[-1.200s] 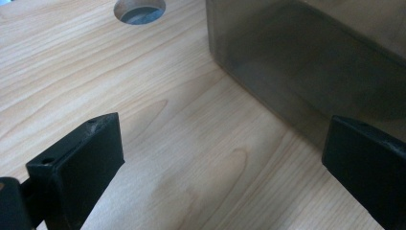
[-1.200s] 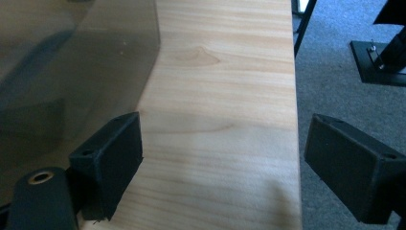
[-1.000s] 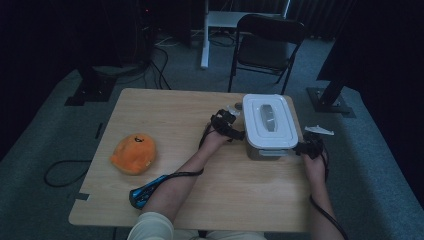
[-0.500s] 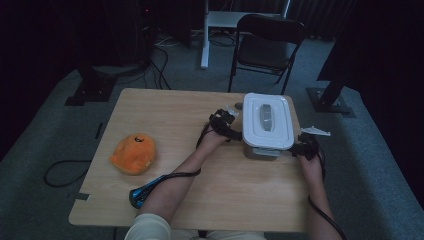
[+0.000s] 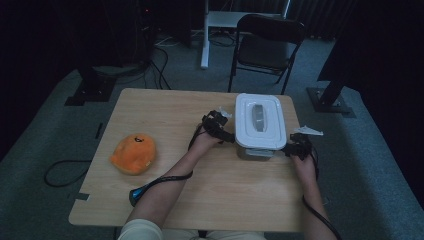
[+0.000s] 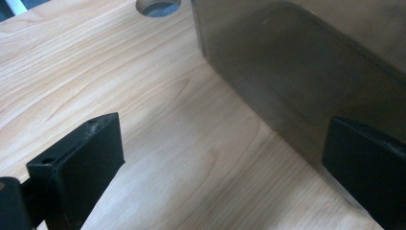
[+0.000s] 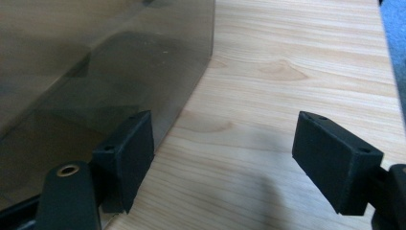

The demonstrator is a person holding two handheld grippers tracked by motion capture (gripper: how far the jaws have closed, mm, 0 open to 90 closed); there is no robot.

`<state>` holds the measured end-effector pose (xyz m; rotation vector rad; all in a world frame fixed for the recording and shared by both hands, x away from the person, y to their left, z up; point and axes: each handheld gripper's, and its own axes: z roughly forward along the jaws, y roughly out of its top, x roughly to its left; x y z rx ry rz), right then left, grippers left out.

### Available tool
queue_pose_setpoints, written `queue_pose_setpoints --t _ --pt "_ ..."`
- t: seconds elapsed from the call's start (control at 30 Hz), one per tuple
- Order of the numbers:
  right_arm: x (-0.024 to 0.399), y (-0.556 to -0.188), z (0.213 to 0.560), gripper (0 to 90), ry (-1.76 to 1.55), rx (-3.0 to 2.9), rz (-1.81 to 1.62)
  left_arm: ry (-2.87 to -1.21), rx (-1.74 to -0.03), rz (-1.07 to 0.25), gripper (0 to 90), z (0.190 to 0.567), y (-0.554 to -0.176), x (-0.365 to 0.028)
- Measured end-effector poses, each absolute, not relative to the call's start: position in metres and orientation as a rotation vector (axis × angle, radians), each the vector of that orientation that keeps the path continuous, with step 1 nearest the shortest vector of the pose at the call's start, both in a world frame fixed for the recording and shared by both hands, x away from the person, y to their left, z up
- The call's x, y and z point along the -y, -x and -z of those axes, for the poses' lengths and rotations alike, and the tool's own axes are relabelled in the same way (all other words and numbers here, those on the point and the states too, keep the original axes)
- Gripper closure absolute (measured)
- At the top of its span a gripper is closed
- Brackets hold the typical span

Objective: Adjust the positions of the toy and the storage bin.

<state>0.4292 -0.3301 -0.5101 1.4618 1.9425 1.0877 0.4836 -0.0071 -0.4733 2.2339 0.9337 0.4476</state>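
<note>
Both forearms reach up from the near edge, one on each side of the single box. Left gripper sits at the box's left wall, jaws wide, nothing between them; its right jaw lies against or just beside the tinted wall. Right gripper sits at the box's near right corner; its jaws have just been closing but stand wide, over bare table. One orange plush lies well left of the left gripper. One chair stands beyond the table.
</note>
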Motion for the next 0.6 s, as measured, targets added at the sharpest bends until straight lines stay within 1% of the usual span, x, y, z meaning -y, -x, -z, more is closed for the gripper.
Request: queue_pose_setpoints --t 0.6 --pt "0.288 -0.425 0.506 22.6 -1.379 -2.022 -1.145 -2.223 -0.976 -0.488 1.3 0.472 -0.463 -0.038"
